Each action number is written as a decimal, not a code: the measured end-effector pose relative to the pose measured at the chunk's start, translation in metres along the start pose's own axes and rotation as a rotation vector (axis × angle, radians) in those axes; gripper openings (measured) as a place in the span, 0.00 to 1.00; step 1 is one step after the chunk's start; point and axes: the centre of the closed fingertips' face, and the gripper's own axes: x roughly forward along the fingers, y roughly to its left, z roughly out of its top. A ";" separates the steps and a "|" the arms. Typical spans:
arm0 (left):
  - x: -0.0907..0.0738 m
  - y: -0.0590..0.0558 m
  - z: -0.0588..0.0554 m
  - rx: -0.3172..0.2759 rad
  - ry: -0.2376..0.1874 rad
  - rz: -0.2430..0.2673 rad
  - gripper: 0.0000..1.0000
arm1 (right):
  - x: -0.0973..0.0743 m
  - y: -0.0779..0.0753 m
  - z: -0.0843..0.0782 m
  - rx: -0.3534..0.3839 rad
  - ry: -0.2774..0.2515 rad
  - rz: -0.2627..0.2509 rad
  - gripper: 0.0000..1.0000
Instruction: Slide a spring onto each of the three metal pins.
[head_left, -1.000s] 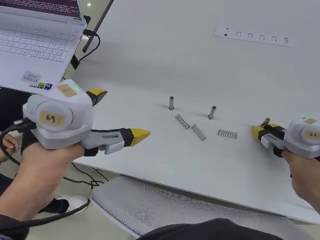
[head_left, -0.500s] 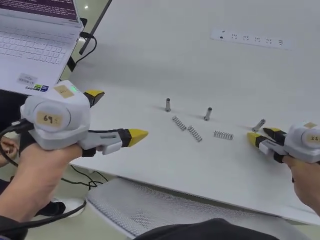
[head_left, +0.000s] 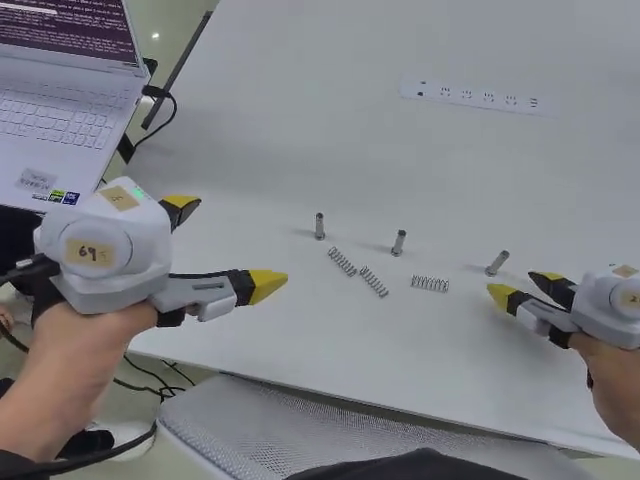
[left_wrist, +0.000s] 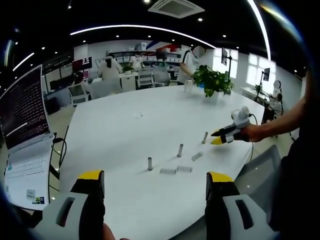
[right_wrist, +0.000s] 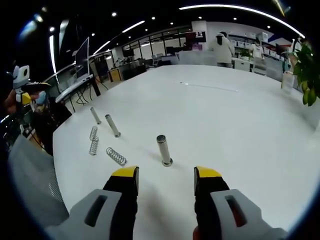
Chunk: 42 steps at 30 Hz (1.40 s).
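Three short metal pins stand upright on the white table: a left pin (head_left: 320, 225), a middle pin (head_left: 399, 242) and a right pin (head_left: 496, 262). Three springs lie flat in front of them: one (head_left: 342, 261) at the left, one (head_left: 374, 281) in the middle, one (head_left: 430, 284) at the right. My right gripper (head_left: 522, 288) is open just right of and nearer than the right pin (right_wrist: 163, 149), with nothing between its fingers. My left gripper (head_left: 222, 244) is open at the table's near left edge, well away from the springs (left_wrist: 168, 171).
An open laptop (head_left: 55, 90) sits at the far left with a black cable (head_left: 160, 105) beside it. A white power strip (head_left: 475, 97) lies at the back. A grey mesh chair (head_left: 300, 440) is below the table's near edge.
My right gripper has let go of the right pin and drawn back toward me; the pin now stands alone. The head view has shifted, and the left gripper holds its place.
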 end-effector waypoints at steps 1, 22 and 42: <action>0.000 0.000 0.000 0.003 0.001 -0.002 0.80 | -0.002 0.001 0.000 0.001 -0.001 0.001 0.43; 0.006 -0.009 0.003 0.015 -0.013 -0.039 0.80 | -0.036 0.028 -0.001 -0.044 -0.017 0.076 0.54; 0.018 -0.020 -0.001 0.024 0.000 -0.079 0.80 | -0.073 0.069 0.011 -0.110 -0.053 0.144 0.63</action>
